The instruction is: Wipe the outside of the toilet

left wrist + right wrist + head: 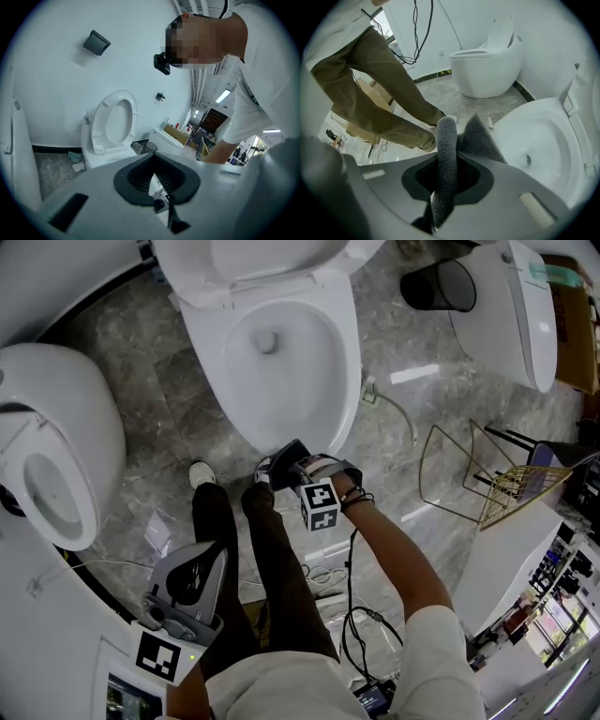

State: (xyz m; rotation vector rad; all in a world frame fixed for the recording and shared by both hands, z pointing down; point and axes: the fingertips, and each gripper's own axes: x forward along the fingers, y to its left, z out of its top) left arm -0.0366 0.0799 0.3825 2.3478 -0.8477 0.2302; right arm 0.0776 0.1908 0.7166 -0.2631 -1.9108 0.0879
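Observation:
The white toilet (281, 343) stands open at the top middle of the head view, lid raised. At its front rim my right gripper (292, 465) is shut on a grey fleecy cloth (284, 457). In the right gripper view the cloth (480, 138) sticks out of the gripper (449, 161), with the toilet bowl (543, 140) just to its right. My left gripper (192, 579) is held back low at the left by my hip, away from the toilet. Its jaws stand together with nothing between them (157, 180), and the toilet (115, 122) lies beyond it.
A second white toilet (56, 446) stands at the left and a third (511, 306) at the upper right, beside a black bin (441, 285). A gold wire rack (497, 479) stands at the right. Cables (352, 615) trail over the marble floor by my legs (272, 559).

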